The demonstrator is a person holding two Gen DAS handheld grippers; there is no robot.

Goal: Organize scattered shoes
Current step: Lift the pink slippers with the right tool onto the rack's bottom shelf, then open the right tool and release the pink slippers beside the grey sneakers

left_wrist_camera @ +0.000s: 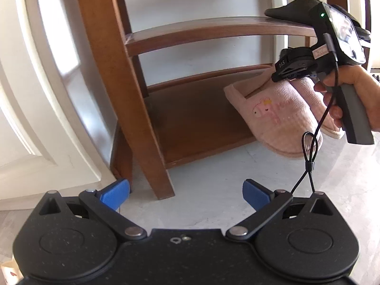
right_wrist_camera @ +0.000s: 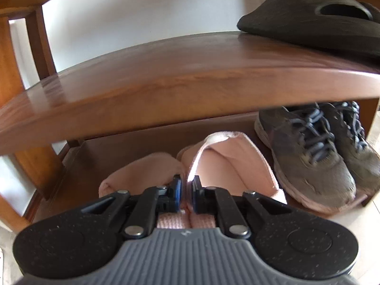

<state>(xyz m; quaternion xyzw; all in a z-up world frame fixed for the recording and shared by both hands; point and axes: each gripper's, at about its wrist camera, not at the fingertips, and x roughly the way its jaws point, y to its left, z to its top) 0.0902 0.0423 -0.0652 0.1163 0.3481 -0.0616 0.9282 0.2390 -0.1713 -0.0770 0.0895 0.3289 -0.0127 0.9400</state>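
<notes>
The right tongs (right_wrist_camera: 186, 196) were clamped on the inner edges of both pink slippers (right_wrist_camera: 228, 163), at the bottom shelf (right_wrist_camera: 85, 166) ahead. The left tongs (left_wrist_camera: 186, 196) were apart, empty. Such thin grip on soft fabric could slip, dropping one slipper beside the sneakers (right_wrist_camera: 308, 156)

The left wrist view sits low above the floor (left_wrist_camera: 213, 185), a little back from the wooden shoe rack (left_wrist_camera: 133, 95), and faces its front left leg and open left side, with a white door (left_wrist_camera: 35, 83) at the left edge. The right wrist view is much nearer, pushed up to the rack's front edge between the middle shelf (right_wrist_camera: 166, 76) and the bottom shelf (right_wrist_camera: 78, 173), looking inward and slightly down. Both views share the middle shelf, the black slipper (left_wrist_camera: 289, 9) on its right end, and the pink slippers (left_wrist_camera: 280, 114) below. The left view also takes in the right gripper (left_wrist_camera: 287, 67) from the side.
</notes>
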